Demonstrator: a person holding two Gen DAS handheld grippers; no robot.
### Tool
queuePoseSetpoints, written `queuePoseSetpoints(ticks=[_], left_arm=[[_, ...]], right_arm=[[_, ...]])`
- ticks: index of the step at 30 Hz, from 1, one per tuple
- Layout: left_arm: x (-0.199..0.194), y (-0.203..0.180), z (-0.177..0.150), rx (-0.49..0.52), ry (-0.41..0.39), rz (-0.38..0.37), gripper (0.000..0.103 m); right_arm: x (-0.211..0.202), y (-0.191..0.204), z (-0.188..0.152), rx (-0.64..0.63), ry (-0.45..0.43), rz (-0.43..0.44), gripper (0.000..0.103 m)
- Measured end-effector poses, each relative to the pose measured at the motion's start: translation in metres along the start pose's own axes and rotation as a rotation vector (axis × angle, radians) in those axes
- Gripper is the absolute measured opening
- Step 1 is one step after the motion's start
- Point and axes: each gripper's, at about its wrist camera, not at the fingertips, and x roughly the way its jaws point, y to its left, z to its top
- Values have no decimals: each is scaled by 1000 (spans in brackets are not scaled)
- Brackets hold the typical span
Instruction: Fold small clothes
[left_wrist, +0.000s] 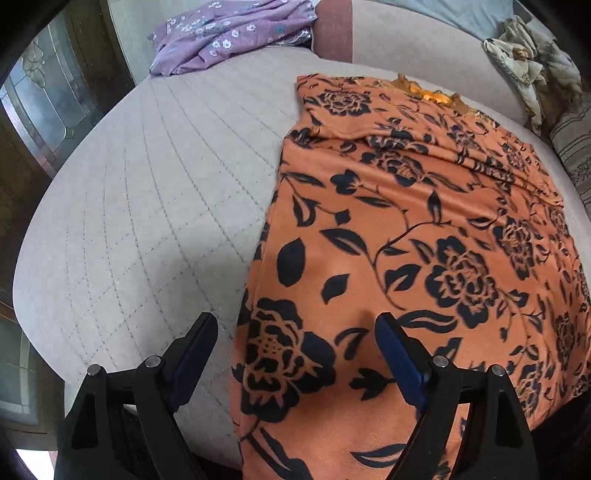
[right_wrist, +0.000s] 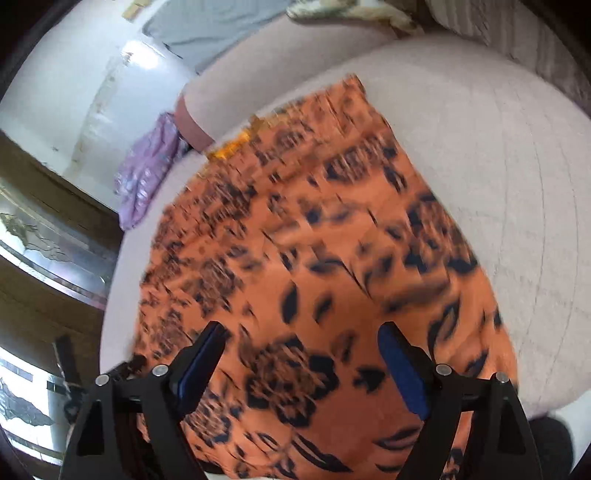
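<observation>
Orange garment (left_wrist: 406, 258) with black flowers lies spread flat on the quilted sofa seat (left_wrist: 147, 221). Left gripper (left_wrist: 295, 332) and right gripper (right_wrist: 299, 339) hover above its near end, fingers spread, grasping nothing. Farther back lies a purple floral cloth (left_wrist: 229, 33).

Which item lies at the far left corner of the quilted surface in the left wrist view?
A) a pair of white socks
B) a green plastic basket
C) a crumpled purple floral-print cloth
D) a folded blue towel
C: the crumpled purple floral-print cloth sits at the far left corner of the quilted grey surface, apart from the orange garment with black flower print.
</observation>
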Motion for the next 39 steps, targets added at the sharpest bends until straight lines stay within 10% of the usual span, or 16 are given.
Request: queuePoseSetpoints(ticks=[8,19,22,24,31,35,38,39], left_arm=[[5,11,5,-20,-1,-28,94],[5,12,97,-32,-159,-90,94],[12,-8,128,3,-202,-112,94],[21,-21,150,26,-211,-133,94],[97,-50,183,102,-54,-31,96],[97,-41,181,65,-81,-80,97],[98,-43,181,85,-92,-74,97],[98,-40,181,81,-86,-85,97]], right_arm=[[16,27,103,-57,-103,113,87],[73,-75,197,112,-95,-75,87],[93,-69,204,44,-26,-82,60],[110,-71,201,23,43,-137,23],[102,-75,198,22,10,-150,29],[86,-69,217,25,-83,-129,83],[108,-65,245,9,-85,-69,77],[118,-67,250,15,-54,-103,54]])
